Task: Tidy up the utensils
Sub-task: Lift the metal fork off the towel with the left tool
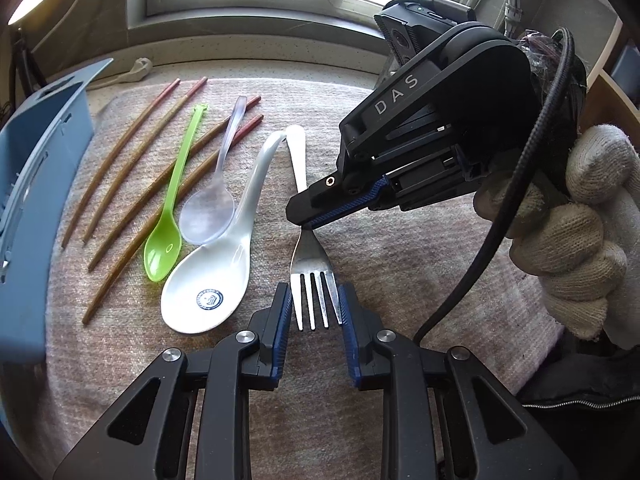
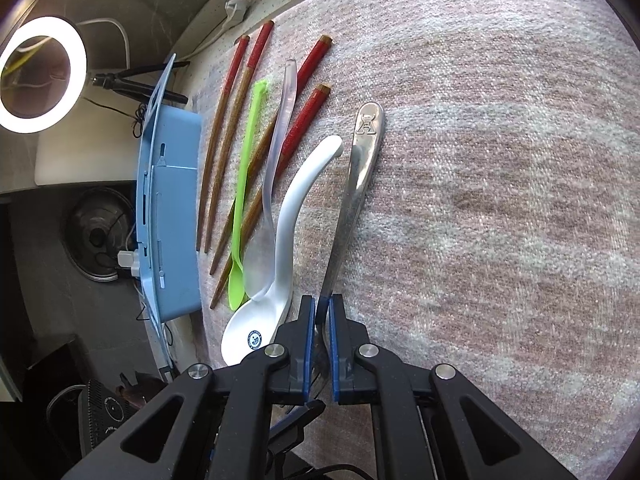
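Observation:
A metal fork lies on the pinkish mat. My left gripper has its blue pads on either side of the fork's tines, touching them. My right gripper is shut on the fork's neck; in the right wrist view its pads pinch the fork's handle. To the left lie a white soup spoon, a clear plastic spoon, a green plastic spoon and several brown chopsticks with red ends.
A blue plastic utensil holder stands at the mat's left edge, also in the right wrist view. A window sill runs behind the mat. A ring light glows beyond the holder.

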`<move>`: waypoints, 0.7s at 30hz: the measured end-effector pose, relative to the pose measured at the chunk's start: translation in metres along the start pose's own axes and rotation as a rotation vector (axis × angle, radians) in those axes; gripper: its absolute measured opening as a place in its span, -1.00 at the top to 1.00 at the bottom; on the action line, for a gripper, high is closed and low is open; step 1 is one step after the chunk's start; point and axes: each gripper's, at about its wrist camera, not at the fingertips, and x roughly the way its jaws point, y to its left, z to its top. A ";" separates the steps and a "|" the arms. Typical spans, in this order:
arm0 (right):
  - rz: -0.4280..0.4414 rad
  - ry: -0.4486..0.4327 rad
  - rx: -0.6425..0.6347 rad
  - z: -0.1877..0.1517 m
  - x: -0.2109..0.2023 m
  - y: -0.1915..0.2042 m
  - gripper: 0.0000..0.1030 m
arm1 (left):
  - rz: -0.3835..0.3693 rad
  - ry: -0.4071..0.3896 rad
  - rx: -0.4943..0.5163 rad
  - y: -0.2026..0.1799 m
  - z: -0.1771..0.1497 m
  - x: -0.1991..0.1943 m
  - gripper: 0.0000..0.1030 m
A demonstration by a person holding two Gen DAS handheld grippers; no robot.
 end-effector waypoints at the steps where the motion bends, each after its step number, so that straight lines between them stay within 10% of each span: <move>1: 0.002 -0.003 0.003 -0.001 -0.002 0.000 0.88 | -0.003 -0.002 0.005 -0.001 0.001 -0.002 0.57; 21: 0.017 -0.043 -0.027 0.002 -0.013 0.020 0.92 | -0.015 -0.005 0.019 0.010 0.011 -0.005 0.58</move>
